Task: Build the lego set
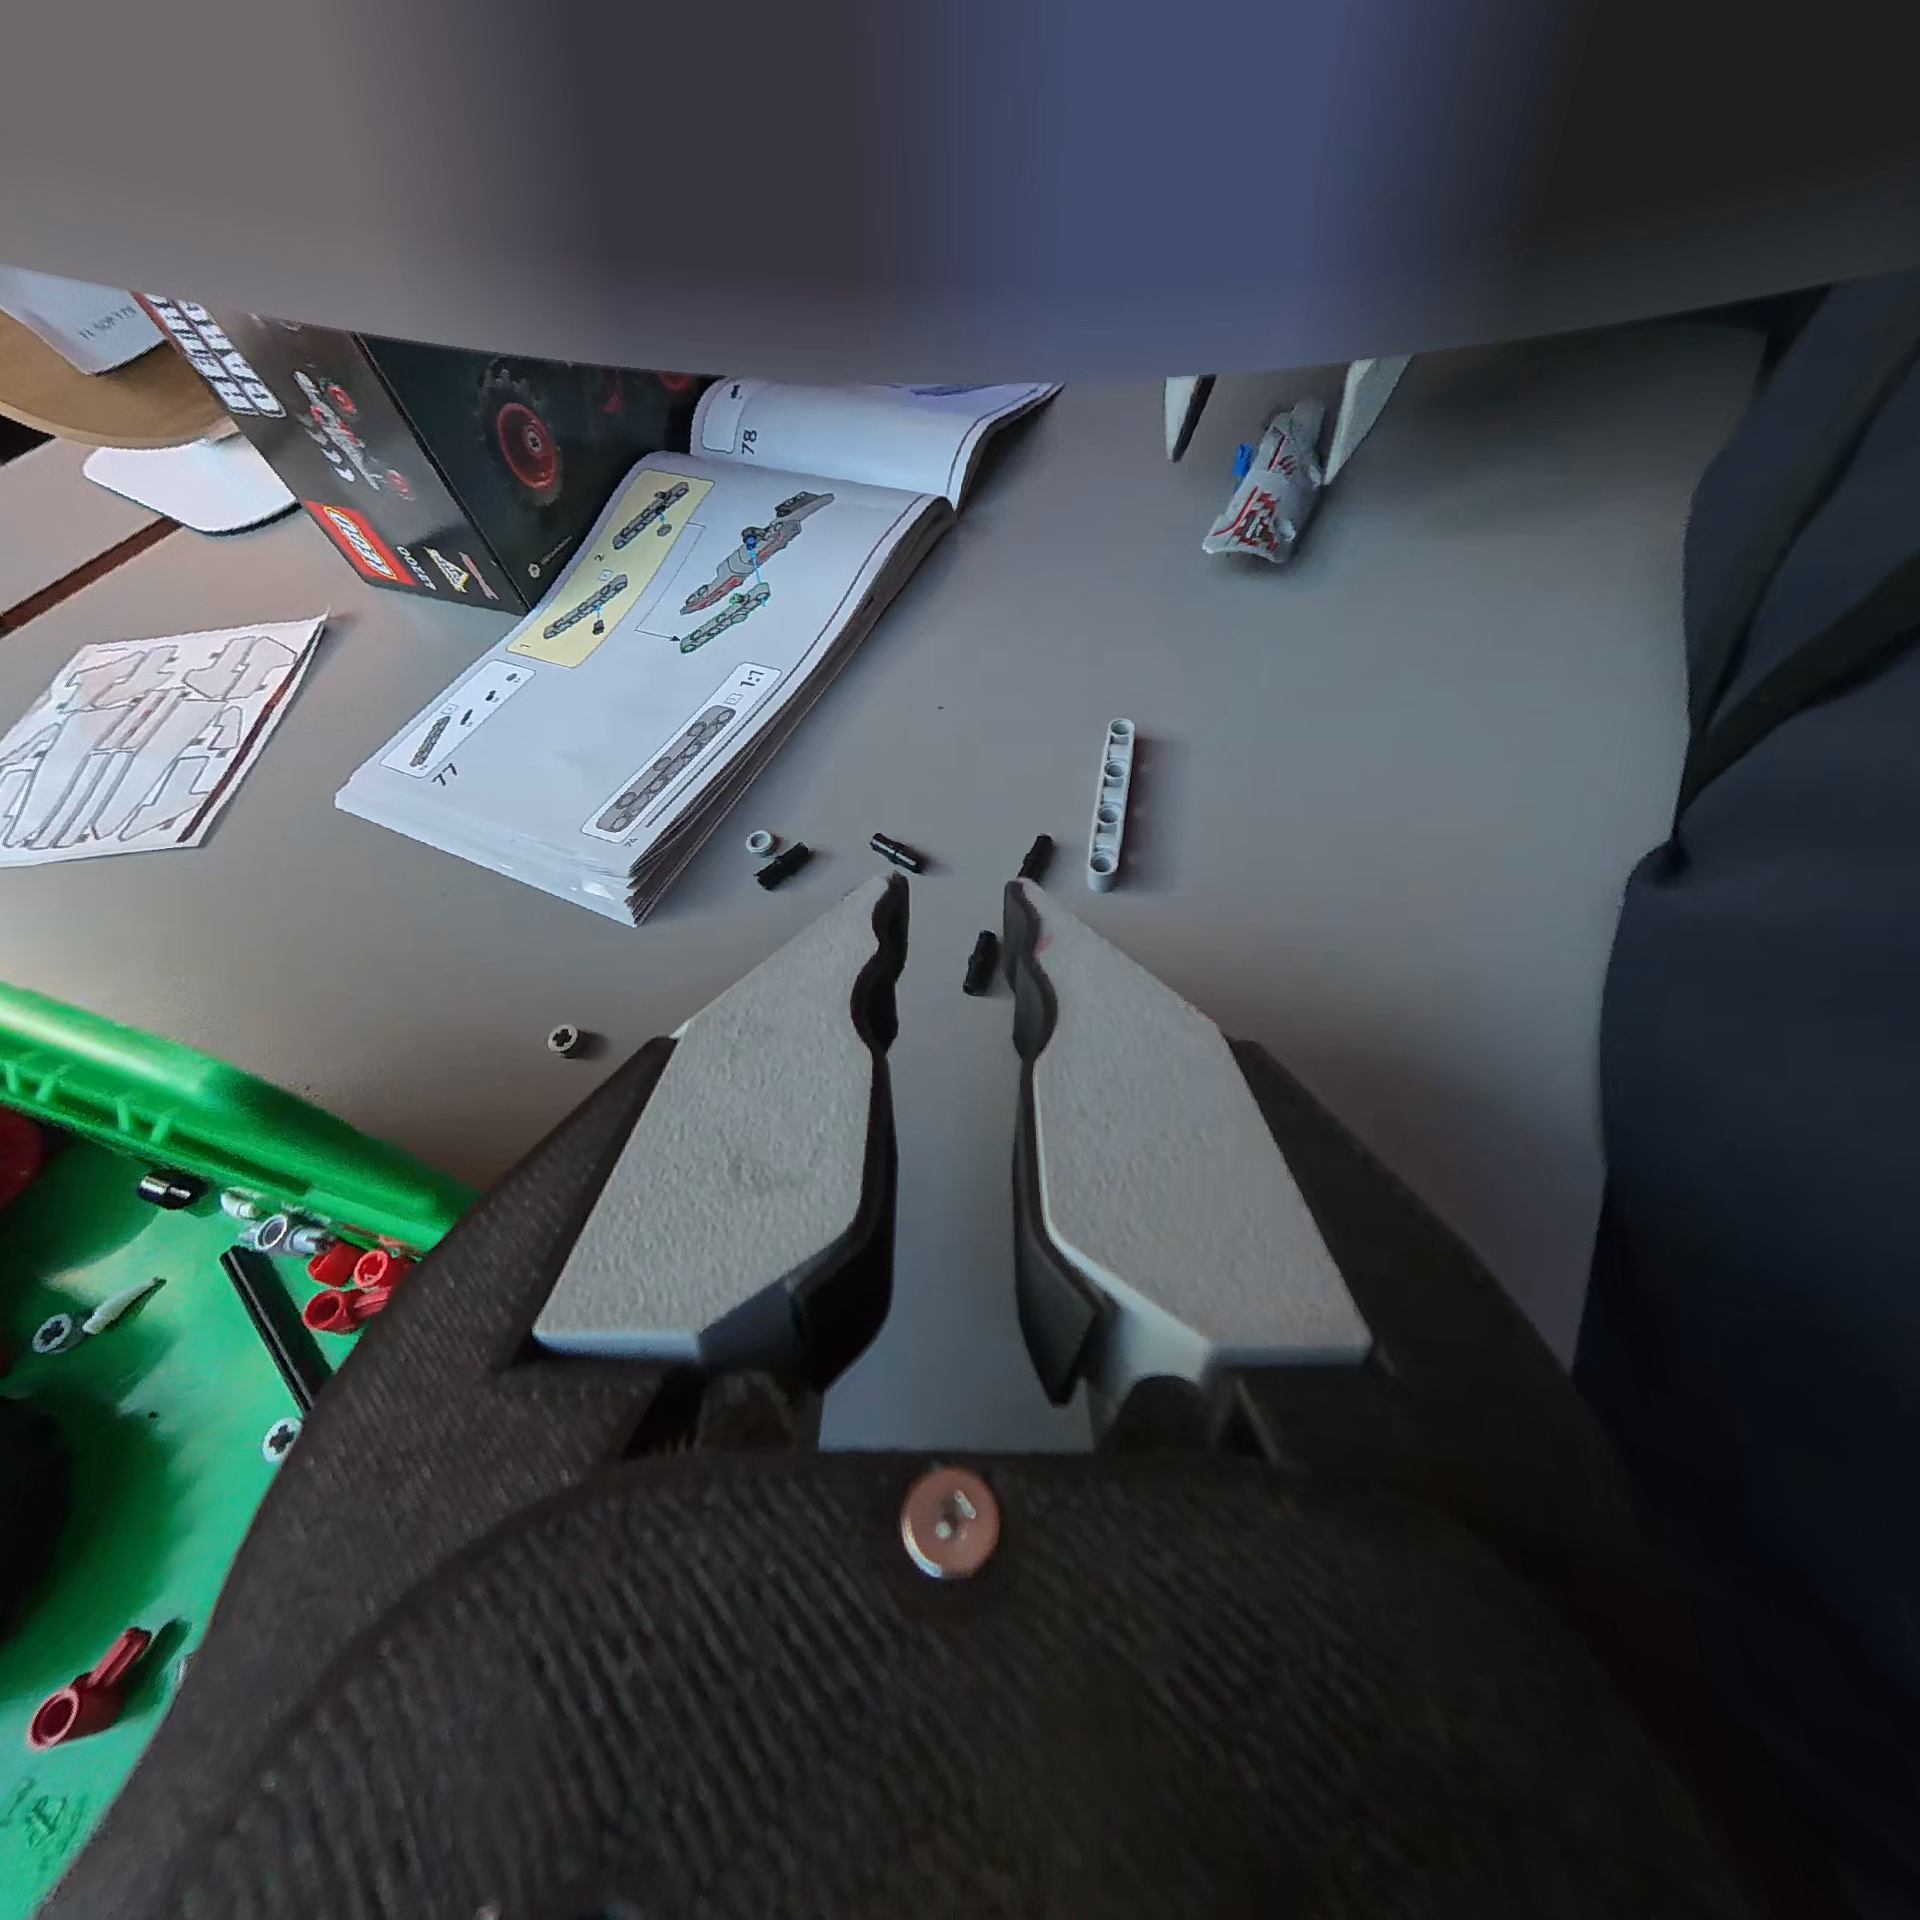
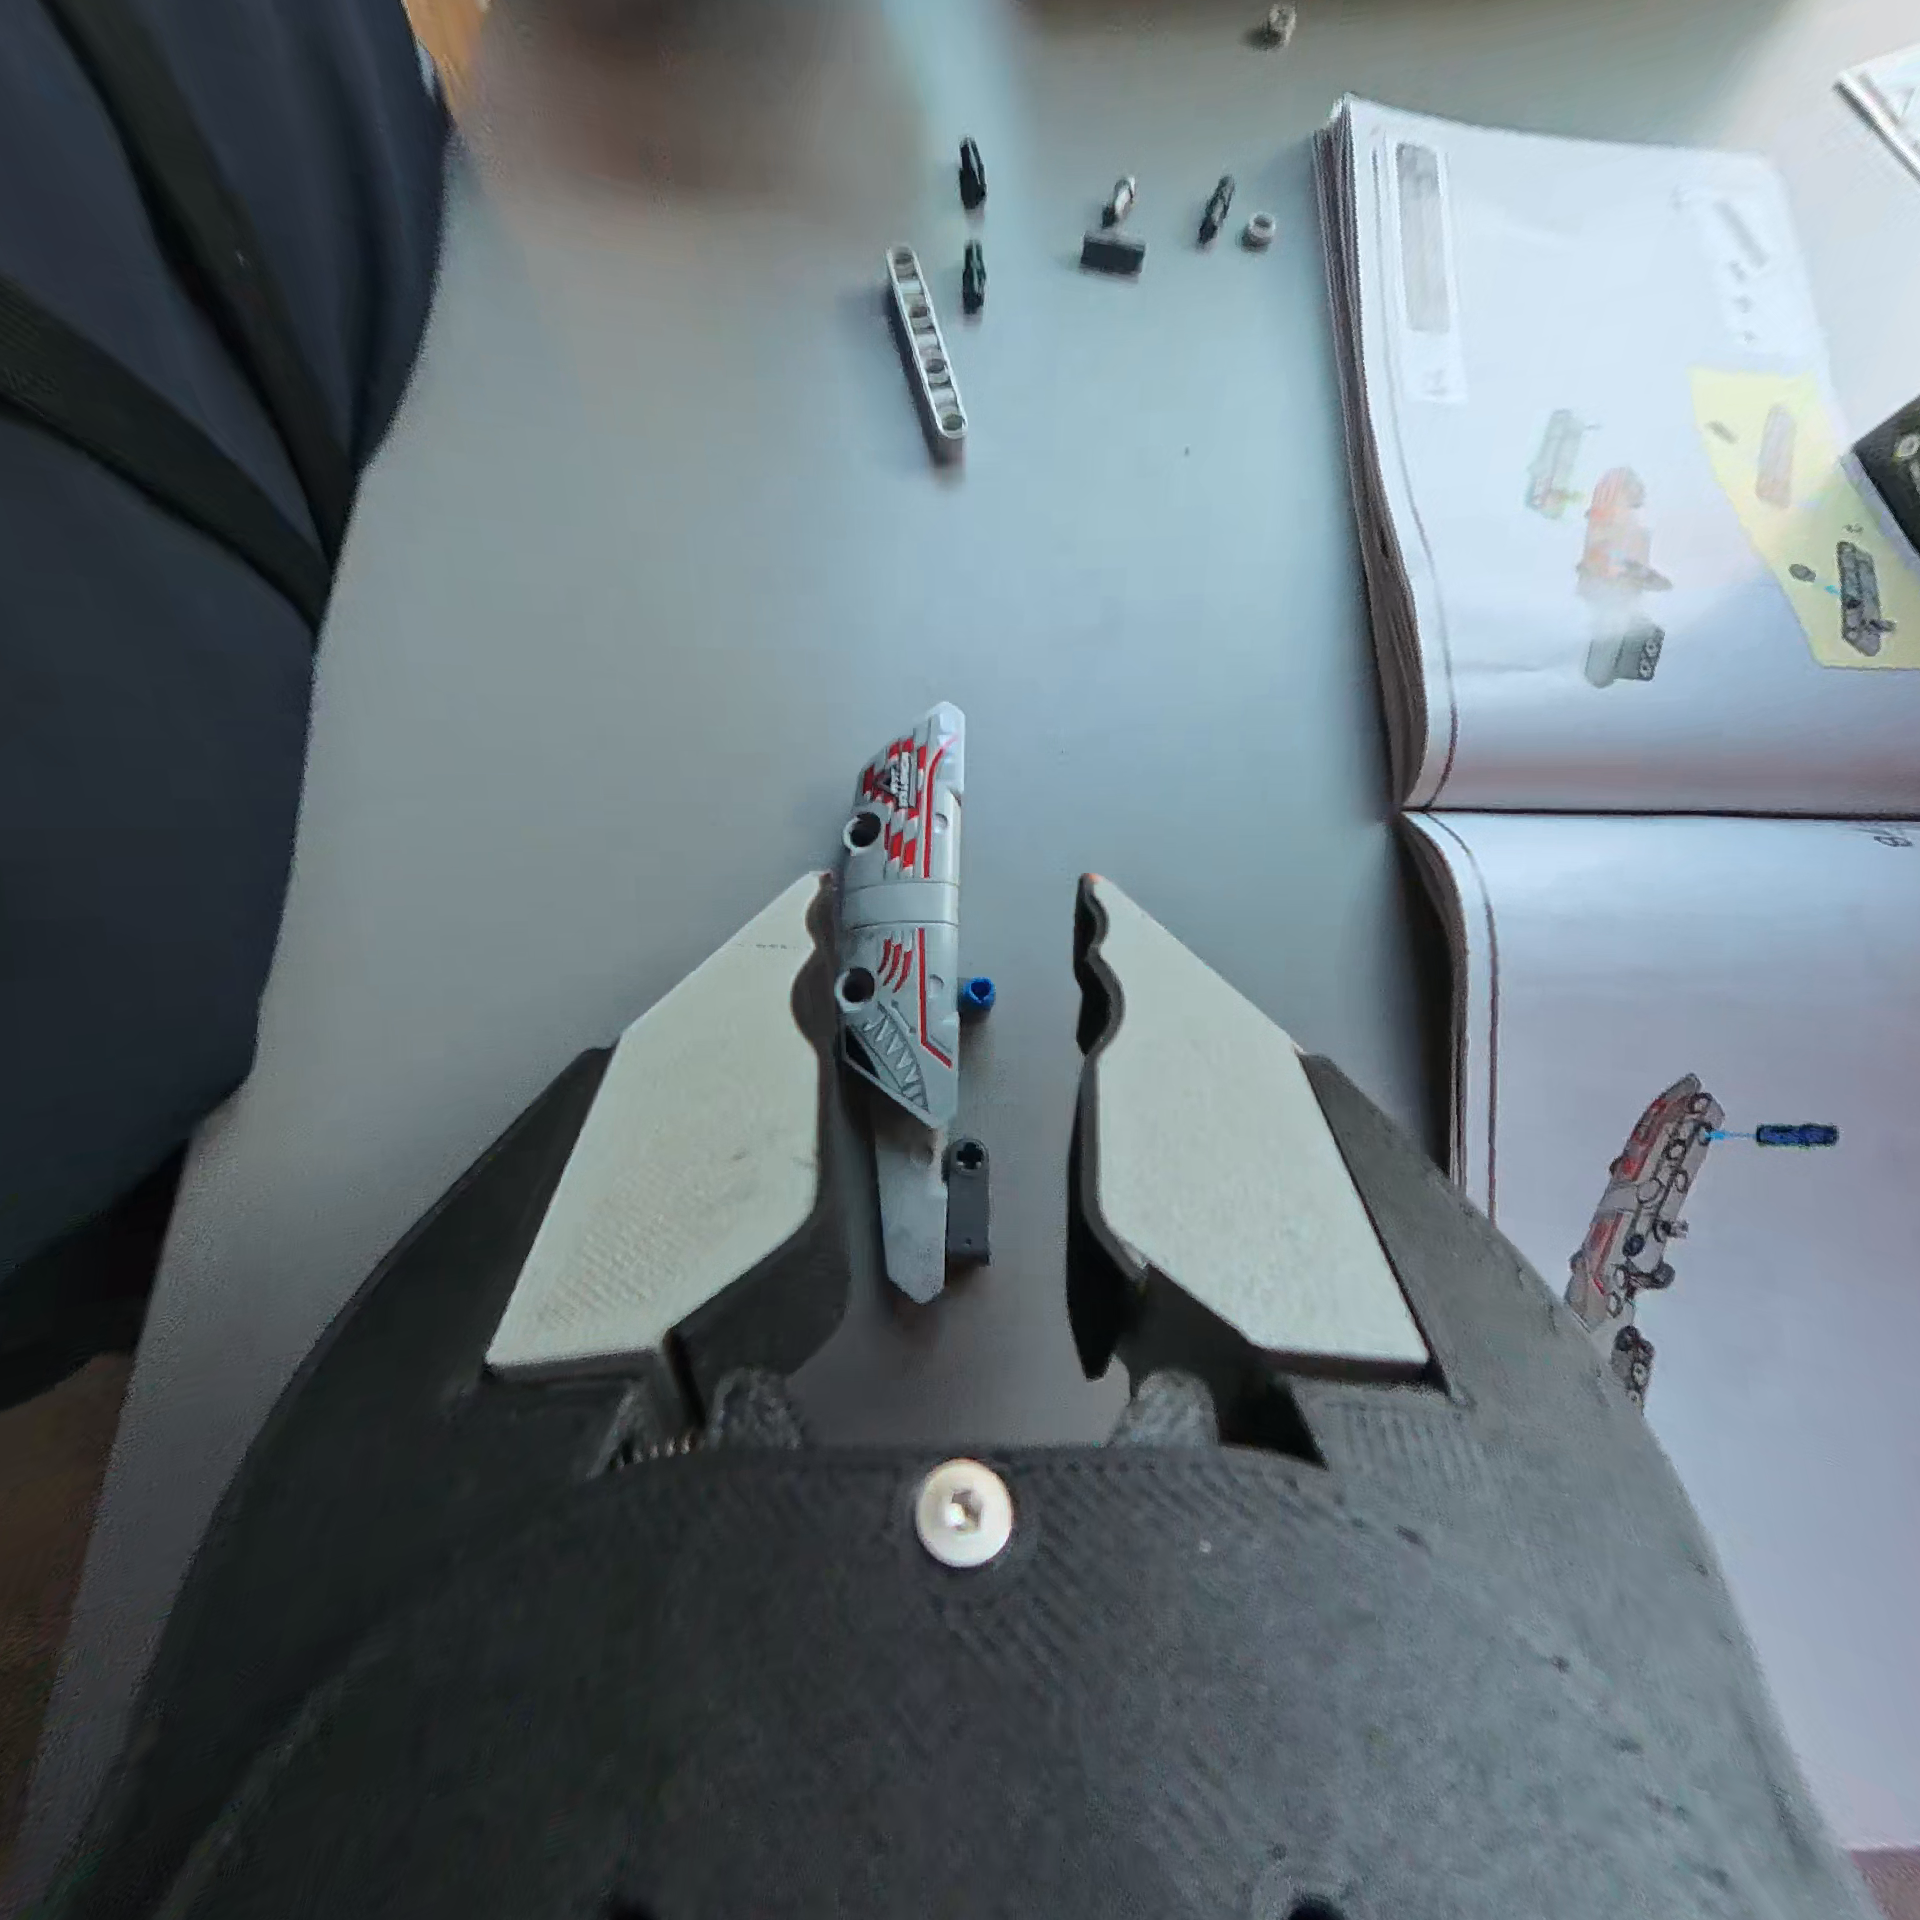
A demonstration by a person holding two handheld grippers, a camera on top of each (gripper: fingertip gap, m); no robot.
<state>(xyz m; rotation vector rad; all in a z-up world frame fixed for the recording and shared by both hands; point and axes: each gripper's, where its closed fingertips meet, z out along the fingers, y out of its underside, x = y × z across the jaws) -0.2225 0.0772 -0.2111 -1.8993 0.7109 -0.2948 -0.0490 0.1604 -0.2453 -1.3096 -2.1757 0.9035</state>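
Observation:
My left gripper (image 1: pixel 954 888) is open and low over the grey table. A small black pin (image 1: pixel 979 961) lies on the table between its fingers. More black pins (image 1: pixel 899 852) and a light grey beam (image 1: pixel 1112 805) lie just past the tips. My right gripper (image 2: pixel 951 883) is open. A grey panel assembly with red stickers (image 2: pixel 904 935) lies flat between its fingers, close to the left finger. A blue pin (image 2: pixel 977 995) sticks out of the assembly's side. The assembly also shows far off in the left wrist view (image 1: pixel 1273 488). The beam (image 2: pixel 925 353) and pins (image 2: pixel 972 275) lie beyond it.
An open instruction booklet (image 1: pixel 665 665) lies ahead left, with the set's box (image 1: pixel 416 478) and a sticker sheet (image 1: pixel 145 738). A green parts tray (image 1: pixel 208 1112) holds loose pieces at lower left. Small grey bushes (image 1: pixel 566 1039) lie loose. A person's dark clothing (image 2: pixel 156 623) borders the table. The left gripper's tips are roughly 20 cm from the right gripper's.

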